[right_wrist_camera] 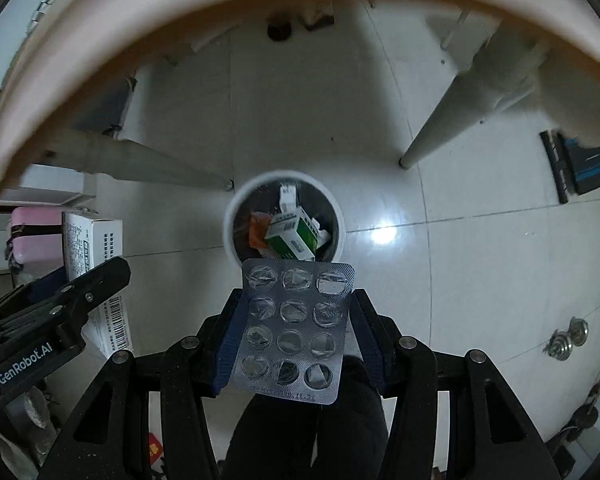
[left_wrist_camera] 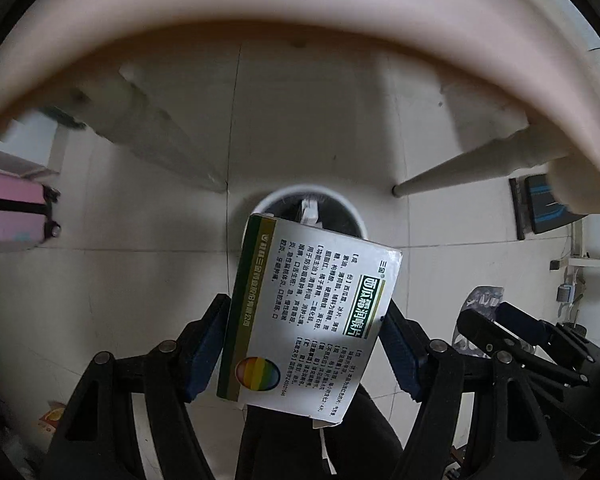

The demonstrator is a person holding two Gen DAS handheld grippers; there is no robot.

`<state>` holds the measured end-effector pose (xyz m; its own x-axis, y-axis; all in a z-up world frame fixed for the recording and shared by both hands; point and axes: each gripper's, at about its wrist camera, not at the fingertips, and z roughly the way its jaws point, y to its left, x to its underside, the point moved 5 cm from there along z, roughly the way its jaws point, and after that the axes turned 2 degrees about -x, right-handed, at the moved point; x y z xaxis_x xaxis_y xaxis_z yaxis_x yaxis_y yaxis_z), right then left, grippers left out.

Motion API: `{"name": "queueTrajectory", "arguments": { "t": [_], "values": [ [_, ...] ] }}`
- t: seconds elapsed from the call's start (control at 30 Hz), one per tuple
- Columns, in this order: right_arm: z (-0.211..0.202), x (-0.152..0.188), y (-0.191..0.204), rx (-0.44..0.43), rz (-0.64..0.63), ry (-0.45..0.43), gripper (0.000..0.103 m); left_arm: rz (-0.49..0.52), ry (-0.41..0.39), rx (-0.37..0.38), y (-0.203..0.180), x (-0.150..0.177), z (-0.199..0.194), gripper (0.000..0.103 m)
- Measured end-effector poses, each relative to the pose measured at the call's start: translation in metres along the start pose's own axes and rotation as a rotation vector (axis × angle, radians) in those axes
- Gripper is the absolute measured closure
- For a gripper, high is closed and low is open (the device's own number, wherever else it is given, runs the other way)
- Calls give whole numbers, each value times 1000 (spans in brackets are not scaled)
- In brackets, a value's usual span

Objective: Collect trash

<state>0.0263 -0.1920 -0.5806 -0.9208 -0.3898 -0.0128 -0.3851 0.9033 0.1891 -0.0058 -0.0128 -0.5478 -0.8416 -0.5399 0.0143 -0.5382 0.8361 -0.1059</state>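
Observation:
My left gripper (left_wrist_camera: 306, 328) is shut on a white and green medicine box (left_wrist_camera: 308, 316) and holds it above a round white trash bin (left_wrist_camera: 358, 216) on the floor. My right gripper (right_wrist_camera: 296, 320) is shut on an empty silver blister pack (right_wrist_camera: 296, 324), also above the bin (right_wrist_camera: 230, 224). The bin holds a green and white box (right_wrist_camera: 294, 240) and an orange wrapper (right_wrist_camera: 258, 230). In the right wrist view the left gripper (right_wrist_camera: 60, 312) with its box (right_wrist_camera: 96, 248) shows at the left. In the left wrist view the right gripper (left_wrist_camera: 512, 332) shows at the right.
A pale table edge (left_wrist_camera: 300, 20) arcs across the top of both views, with its legs (left_wrist_camera: 460, 168) (right_wrist_camera: 448, 112) on the tiled floor. A pink case (left_wrist_camera: 12, 212) stands at the left. A dark mat (right_wrist_camera: 588, 168) lies at the right. Dumbbell weights (right_wrist_camera: 564, 340) lie on the floor.

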Motion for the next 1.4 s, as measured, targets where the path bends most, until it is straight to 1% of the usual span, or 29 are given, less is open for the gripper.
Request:
{"name": "queueTrajectory", "arguments": {
  "t": [0.13, 0.2, 0.27, 0.37, 0.4, 0.43, 0.47, 0.5, 0.53, 0.57, 0.6, 0.67, 0.73, 0.77, 0.8, 0.83, 0.87, 0.93, 1.03, 1.07, 1.13, 1.2, 1.4],
  "values": [
    [54, -6, -18, -28, 47, 16, 49, -58, 64, 72, 12, -2, 67, 33],
    [80, -8, -28, -50, 71, 21, 49, -86, 80, 103, 14, -3, 89, 33],
    [104, -12, -35, -83, 97, 25, 49, -114, 103, 155, 16, -7, 110, 33],
    [135, -22, -40, -121, 109, 32, 48, -156, 130, 217, 19, -12, 129, 33],
    [147, -24, -41, -142, 117, 40, 48, -164, 135, 224, 20, -13, 136, 32],
    [156, -27, -42, -160, 125, 48, 48, -168, 134, 225, 21, -15, 139, 31],
    [166, -30, -43, -185, 131, 57, 48, -177, 132, 225, 24, -15, 143, 22],
    [174, -33, -45, -200, 137, 61, 47, -186, 133, 224, 26, -14, 143, 15],
    [181, -35, -45, -209, 140, 61, 43, -198, 135, 225, 29, -13, 144, 8],
    [185, -38, -45, -219, 143, 59, 34, -207, 137, 226, 32, -12, 146, 8],
    [189, -40, -45, -222, 144, 55, 26, -208, 141, 218, 35, -12, 147, 8],
    [193, -41, -44, -222, 139, 54, 22, -211, 133, 185, 40, -9, 146, 8],
    [193, -40, -42, -203, 130, 53, 15, -200, 119, 133, 44, -5, 140, 8],
    [191, -40, -41, -191, 120, 50, 7, -190, 107, 96, 47, -2, 136, 8],
    [185, -38, -40, -167, 103, 44, 3, -183, 92, 66, 48, 0, 131, 8],
    [178, -37, -40, -151, 87, 40, 3, -171, 72, 27, 49, 3, 122, 8],
    [168, -35, -36, -132, 68, 38, 3, -161, 63, 2, 50, 5, 118, 8],
    [148, -30, -32, -93, 34, 29, 3, -138, 45, -59, 51, 13, 98, 8],
    [105, -20, -21, -43, -20, 6, 3, -117, 29, -91, 48, 23, 68, 8],
    [92, -18, -18, -34, -30, 1, 3, -108, 19, -102, 46, 28, 50, 8],
    [58, -11, -10, -21, -49, -14, 3, -100, 9, -100, 45, 28, 29, 8],
    [29, -4, -3, -17, -62, -24, 2, -86, -3, -96, 38, 34, -3, 8],
    [-73, 20, 6, -38, -85, -59, 2, -49, -42, -84, 18, 48, -87, 8]
  ]
}}
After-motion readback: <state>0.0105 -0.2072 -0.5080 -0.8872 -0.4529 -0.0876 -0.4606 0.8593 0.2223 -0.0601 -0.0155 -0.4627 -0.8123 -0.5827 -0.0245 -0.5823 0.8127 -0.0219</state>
